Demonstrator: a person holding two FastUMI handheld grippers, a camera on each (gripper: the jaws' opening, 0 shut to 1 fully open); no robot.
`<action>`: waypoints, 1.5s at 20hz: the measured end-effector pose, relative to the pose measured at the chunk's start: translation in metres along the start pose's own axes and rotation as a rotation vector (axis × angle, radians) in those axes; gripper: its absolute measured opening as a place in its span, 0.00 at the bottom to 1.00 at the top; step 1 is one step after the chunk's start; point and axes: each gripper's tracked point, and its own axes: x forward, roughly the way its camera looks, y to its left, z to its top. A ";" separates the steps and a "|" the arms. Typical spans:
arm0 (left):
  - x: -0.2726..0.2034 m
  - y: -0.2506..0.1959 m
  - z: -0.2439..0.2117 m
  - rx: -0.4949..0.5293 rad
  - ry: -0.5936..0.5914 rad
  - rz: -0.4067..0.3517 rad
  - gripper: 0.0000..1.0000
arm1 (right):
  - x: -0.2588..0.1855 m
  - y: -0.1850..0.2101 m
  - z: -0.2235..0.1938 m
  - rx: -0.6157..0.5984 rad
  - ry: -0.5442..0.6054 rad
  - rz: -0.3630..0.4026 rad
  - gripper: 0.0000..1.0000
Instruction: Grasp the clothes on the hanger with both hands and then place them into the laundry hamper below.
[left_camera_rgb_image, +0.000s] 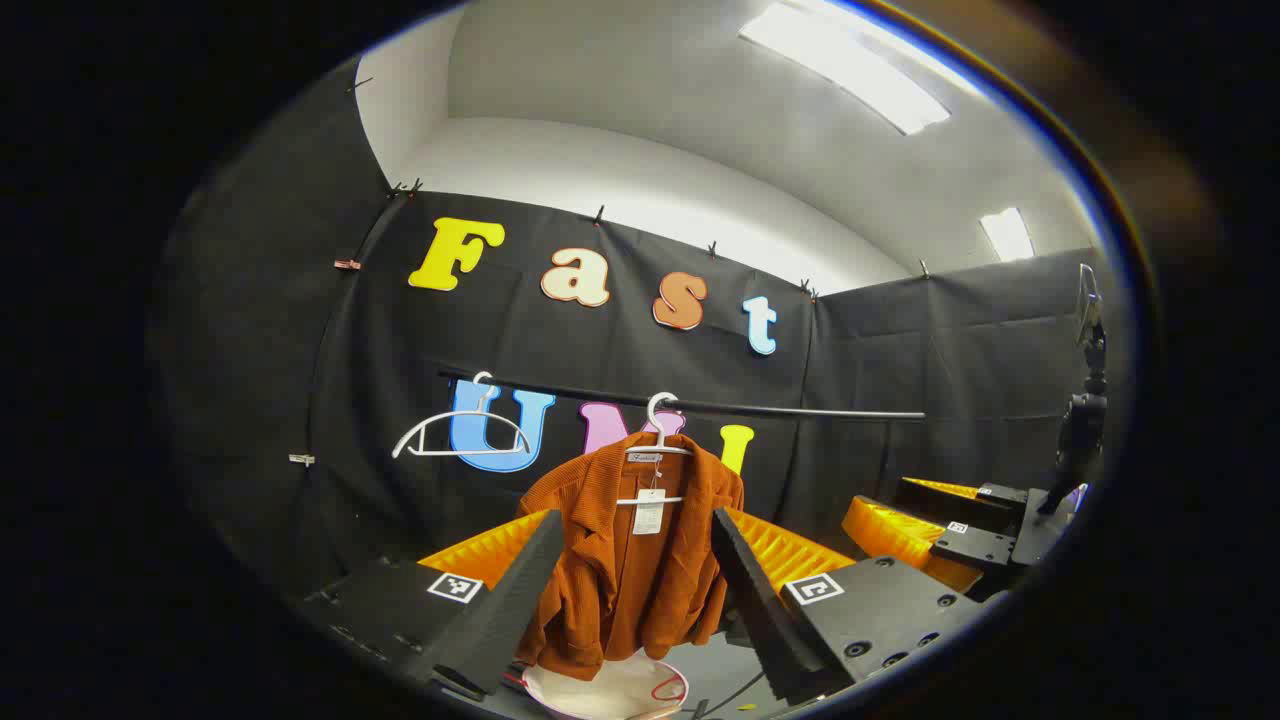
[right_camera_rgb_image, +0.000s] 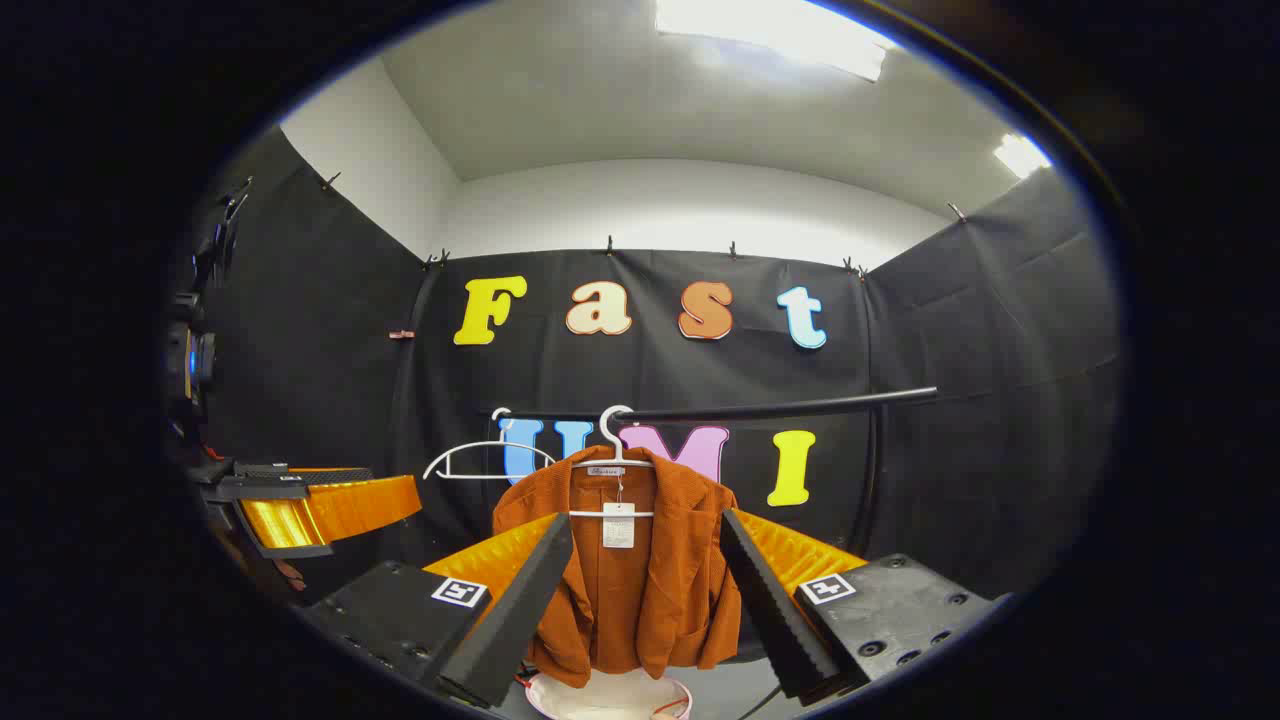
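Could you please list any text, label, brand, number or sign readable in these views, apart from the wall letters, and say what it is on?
Neck label inside the jacket: script wording, too small to read.
Paper tag hanging from the hanger: print too small and blurred to read.
Square markers on the gripper bodies: black-and-white patterns, no words.
Nothing else legible; the spare hanger and rail bear no text.

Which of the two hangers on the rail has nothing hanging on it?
The white hanger farther left on the rail is bare. The other hanger, beside it to the right, carries the rust-orange jacket.
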 end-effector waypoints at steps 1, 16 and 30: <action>0.001 0.000 0.002 0.001 -0.004 0.002 0.94 | -0.002 0.000 0.001 0.005 -0.001 0.000 0.97; -0.011 0.003 0.010 -0.005 -0.018 0.016 0.94 | -0.011 -0.001 0.002 0.017 0.003 -0.012 0.97; -0.020 0.016 0.009 -0.016 -0.007 -0.010 0.94 | -0.018 0.009 0.005 0.004 0.004 -0.046 0.97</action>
